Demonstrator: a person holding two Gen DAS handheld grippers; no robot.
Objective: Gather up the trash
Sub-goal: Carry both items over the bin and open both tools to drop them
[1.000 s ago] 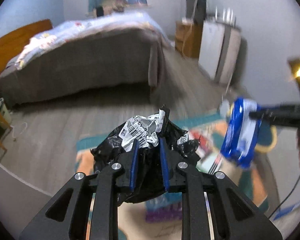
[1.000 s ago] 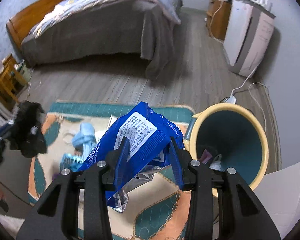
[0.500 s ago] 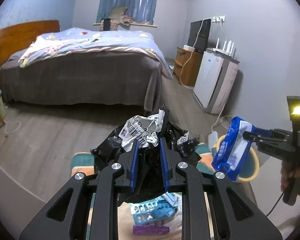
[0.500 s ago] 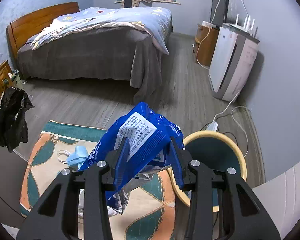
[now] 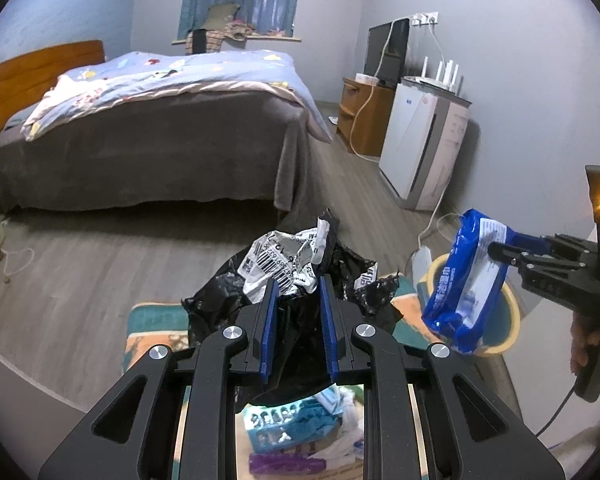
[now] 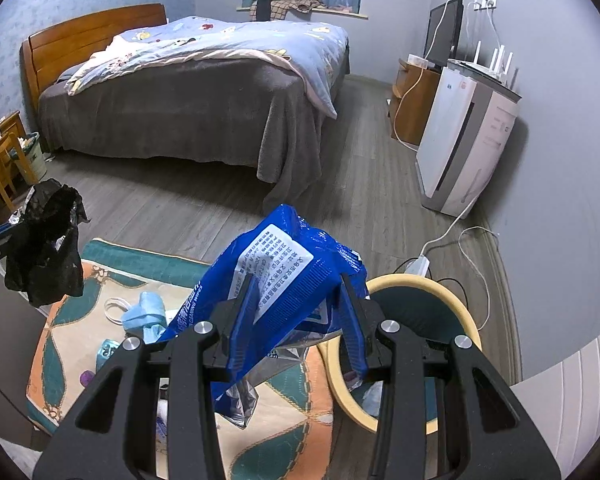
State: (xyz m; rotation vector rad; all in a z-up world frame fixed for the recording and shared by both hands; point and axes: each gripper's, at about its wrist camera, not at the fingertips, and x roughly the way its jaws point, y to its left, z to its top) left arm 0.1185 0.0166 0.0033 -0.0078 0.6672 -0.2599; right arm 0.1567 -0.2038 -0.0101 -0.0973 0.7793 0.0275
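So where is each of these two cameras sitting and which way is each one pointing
Left wrist: rides the left gripper, looks along its fingers across the rug toward the bed; its jaws clamp a crumpled black plastic bag, and the right gripper shows at right.
Right wrist: rides the right gripper, faces the bed; its jaws clamp a blue wipes packet beside the yellow-rimmed teal bin.
Shared: bed, packet, bag, bin, white air purifier.

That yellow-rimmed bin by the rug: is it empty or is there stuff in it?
Not empty. The right wrist view shows the bin holding a few scraps low inside, under its rim; what they are cannot be told.
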